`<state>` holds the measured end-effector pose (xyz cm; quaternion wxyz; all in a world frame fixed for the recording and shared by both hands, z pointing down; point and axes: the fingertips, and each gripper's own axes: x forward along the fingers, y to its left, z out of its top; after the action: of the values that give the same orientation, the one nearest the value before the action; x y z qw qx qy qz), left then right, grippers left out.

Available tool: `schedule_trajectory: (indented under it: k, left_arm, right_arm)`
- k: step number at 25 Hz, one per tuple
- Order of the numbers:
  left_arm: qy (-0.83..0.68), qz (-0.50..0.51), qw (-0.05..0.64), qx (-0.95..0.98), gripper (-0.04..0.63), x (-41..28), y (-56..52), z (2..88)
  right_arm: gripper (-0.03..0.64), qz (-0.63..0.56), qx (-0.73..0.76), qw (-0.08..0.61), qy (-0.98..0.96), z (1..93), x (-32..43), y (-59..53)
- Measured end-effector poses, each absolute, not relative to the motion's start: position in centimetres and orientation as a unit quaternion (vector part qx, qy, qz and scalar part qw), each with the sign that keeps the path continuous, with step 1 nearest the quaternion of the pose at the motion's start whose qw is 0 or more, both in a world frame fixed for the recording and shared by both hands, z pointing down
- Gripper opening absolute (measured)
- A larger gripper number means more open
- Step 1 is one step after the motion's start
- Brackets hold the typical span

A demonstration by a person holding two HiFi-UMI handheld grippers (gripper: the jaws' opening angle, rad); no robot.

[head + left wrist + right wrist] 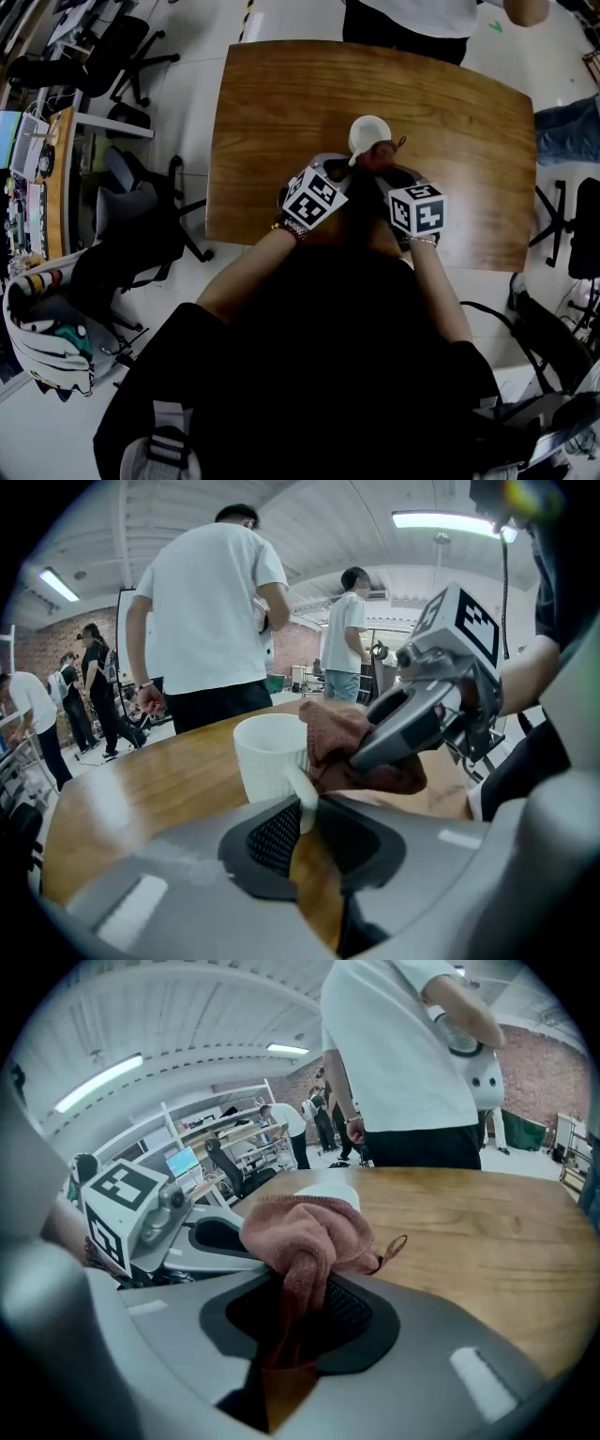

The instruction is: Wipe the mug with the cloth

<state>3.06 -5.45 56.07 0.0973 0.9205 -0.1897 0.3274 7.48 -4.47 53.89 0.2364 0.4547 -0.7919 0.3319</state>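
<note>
One white ribbed ceramic mug (368, 134) stands upright near the middle of the brown wooden table (281, 103), at twelve o'clock from the person. Its handle (302, 797) points to seven o'clock and is pinched between the jaws of the left gripper (305, 829). One bunched reddish-brown terry cloth (305, 1227), clamped in the closed jaws of the right gripper (298, 1321), presses on the mug's rim at four o'clock. I cannot tell whether the cloth reaches inside.
</note>
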Motion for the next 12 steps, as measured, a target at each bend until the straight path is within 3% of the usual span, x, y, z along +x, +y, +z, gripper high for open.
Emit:
schedule_trajectory:
  k: [12]
  left_arm:
    - [-0.189, 0.315, 0.089, 0.926, 0.063, 2.4, -6.6, 55.8]
  right_arm:
    - [0.106, 0.323, 0.466, 0.334, -0.753, 58.6, 11.3, -7.5]
